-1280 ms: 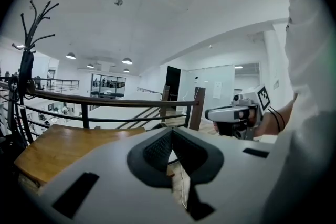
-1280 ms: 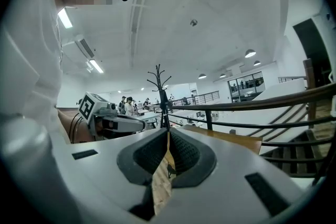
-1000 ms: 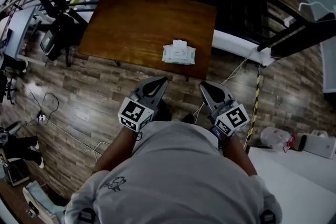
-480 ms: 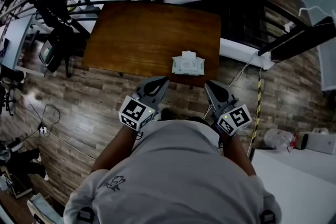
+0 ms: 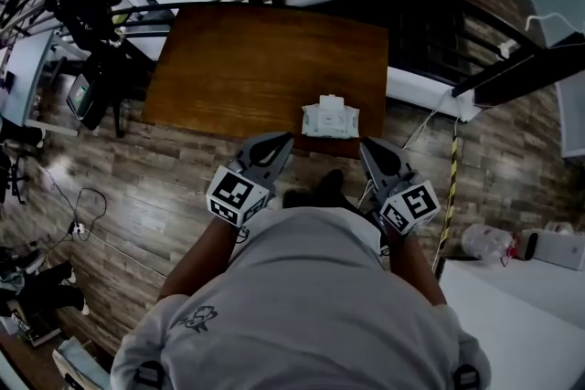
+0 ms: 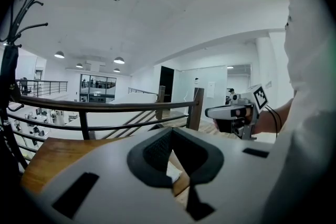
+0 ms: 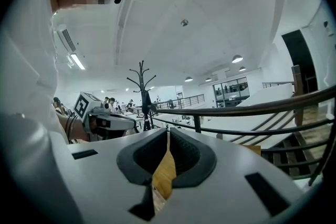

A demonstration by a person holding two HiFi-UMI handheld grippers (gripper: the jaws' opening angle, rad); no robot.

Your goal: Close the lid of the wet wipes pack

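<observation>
The pack lies at the near tabletop edge, between left gripper and right gripper — both closed, empty.

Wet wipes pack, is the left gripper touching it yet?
Apart. The left gripper view shows the wet wipes pack lying on the table beyond the left gripper, bare wood between them.

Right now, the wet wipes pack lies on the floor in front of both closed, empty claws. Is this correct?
Not quite: the wet wipes pack lies on the wooden table, near its front edge, not on the floor, as the head view shows. The left claw and right claw are indeed closed and empty.
</observation>
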